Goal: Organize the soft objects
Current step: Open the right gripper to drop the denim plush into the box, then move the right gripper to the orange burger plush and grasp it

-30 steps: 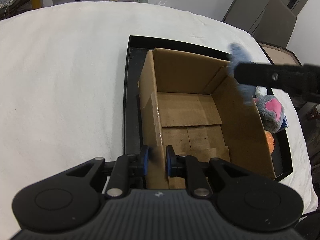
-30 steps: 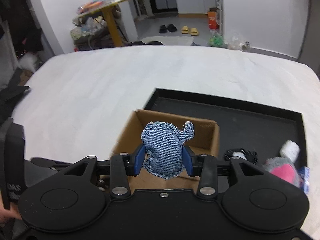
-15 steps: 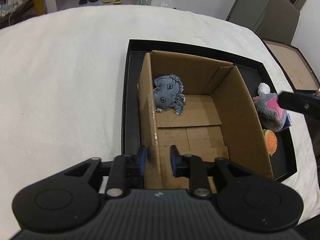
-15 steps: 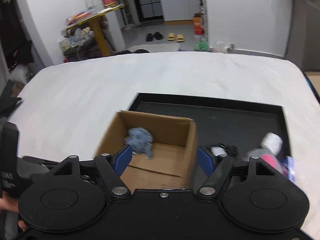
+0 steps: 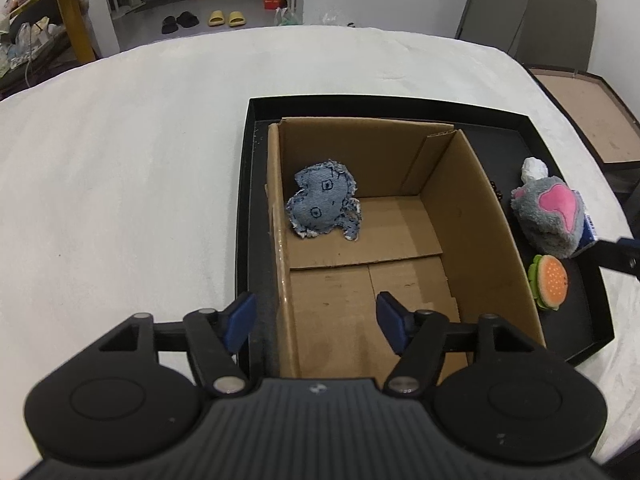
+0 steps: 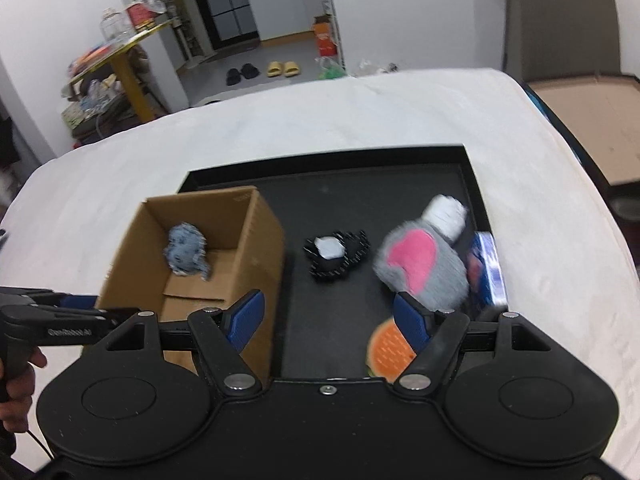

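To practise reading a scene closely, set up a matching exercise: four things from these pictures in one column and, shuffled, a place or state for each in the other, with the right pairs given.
Things:
1. denim toy
2. grey plush with pink heart
3. burger toy
4. left gripper

Places or states:
A. open, astride the cardboard box's near-left wall
B. inside the box, against its left wall
C. on the black tray, nearest its front edge
D. on the tray, beside a blue packet

Pairs: 1-B, 2-D, 3-C, 4-A
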The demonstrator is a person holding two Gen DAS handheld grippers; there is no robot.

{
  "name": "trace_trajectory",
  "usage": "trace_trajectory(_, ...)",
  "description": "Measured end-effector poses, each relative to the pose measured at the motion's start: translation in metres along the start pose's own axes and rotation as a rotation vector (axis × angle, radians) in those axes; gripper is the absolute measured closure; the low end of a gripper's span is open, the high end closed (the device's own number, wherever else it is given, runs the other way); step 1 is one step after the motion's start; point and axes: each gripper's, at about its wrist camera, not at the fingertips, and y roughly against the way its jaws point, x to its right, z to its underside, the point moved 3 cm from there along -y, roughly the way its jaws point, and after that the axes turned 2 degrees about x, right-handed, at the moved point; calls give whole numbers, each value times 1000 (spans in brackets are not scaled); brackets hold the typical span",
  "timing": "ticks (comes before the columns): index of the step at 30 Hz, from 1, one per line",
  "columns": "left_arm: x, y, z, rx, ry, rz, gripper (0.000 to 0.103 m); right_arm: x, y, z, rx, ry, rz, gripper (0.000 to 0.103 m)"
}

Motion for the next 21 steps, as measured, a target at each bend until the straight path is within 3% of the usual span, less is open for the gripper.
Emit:
trace_trajectory(7, 3, -10, -2, -25, 6, -41, 29, 23, -10, 14, -30, -35, 10, 24)
trace_trajectory(21, 18, -29, -7, -57, -30, -130, 23, 57, -54, 44, -126, -138, 35, 22)
